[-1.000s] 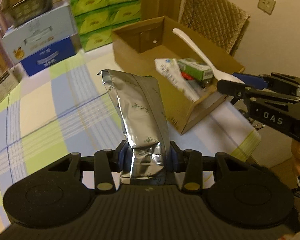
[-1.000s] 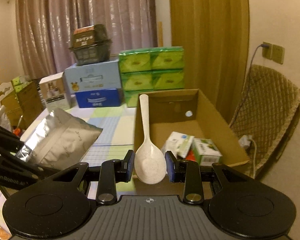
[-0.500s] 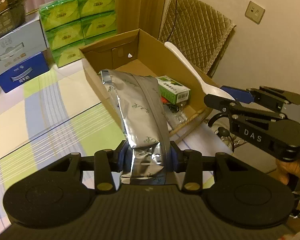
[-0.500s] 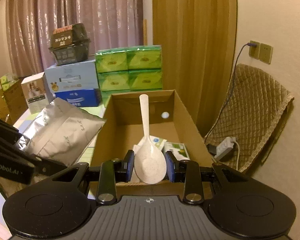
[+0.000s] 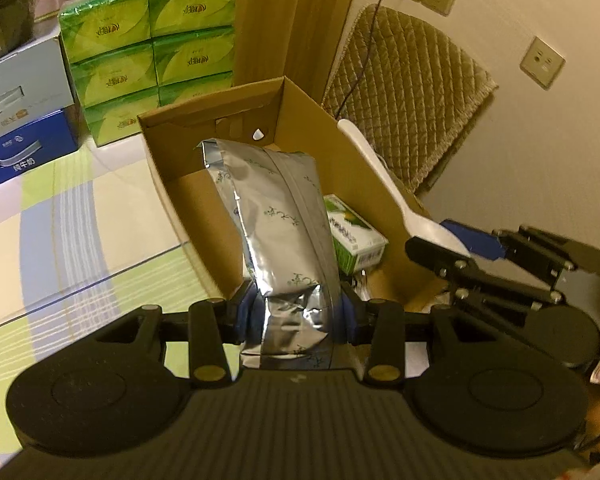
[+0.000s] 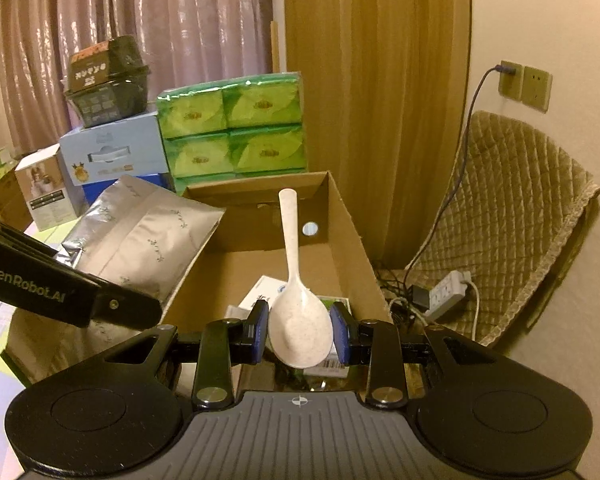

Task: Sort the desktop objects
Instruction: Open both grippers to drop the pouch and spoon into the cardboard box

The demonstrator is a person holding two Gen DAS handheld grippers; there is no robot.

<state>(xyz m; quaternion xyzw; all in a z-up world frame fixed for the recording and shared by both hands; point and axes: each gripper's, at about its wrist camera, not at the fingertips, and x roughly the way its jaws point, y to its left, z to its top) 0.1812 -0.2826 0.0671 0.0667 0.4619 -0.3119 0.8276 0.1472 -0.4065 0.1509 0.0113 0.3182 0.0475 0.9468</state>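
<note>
My left gripper [image 5: 296,312] is shut on a silver foil pouch [image 5: 276,216] and holds it upright over the near end of an open cardboard box [image 5: 180,196]. My right gripper [image 6: 300,330] is shut on the bowl of a white rice spoon [image 6: 296,280], handle pointing away, above the same cardboard box [image 6: 352,232]. The spoon [image 5: 384,184] and right gripper [image 5: 456,240] show at the right in the left wrist view. The pouch [image 6: 148,240] and left gripper show at the left in the right wrist view. A green and white carton [image 5: 352,236] and a white packet [image 6: 260,292] lie inside the box.
Green tissue packs [image 5: 152,48] and blue boxes [image 5: 24,136] are stacked behind the cardboard box on the checked tablecloth [image 5: 80,216]. A quilted chair [image 6: 512,216] and a power strip [image 6: 444,292] are right of the box, below the table edge.
Both grippers have moved toward and over the cardboard box, carrying the pouch and the spoon. The box now lies directly under both.
</note>
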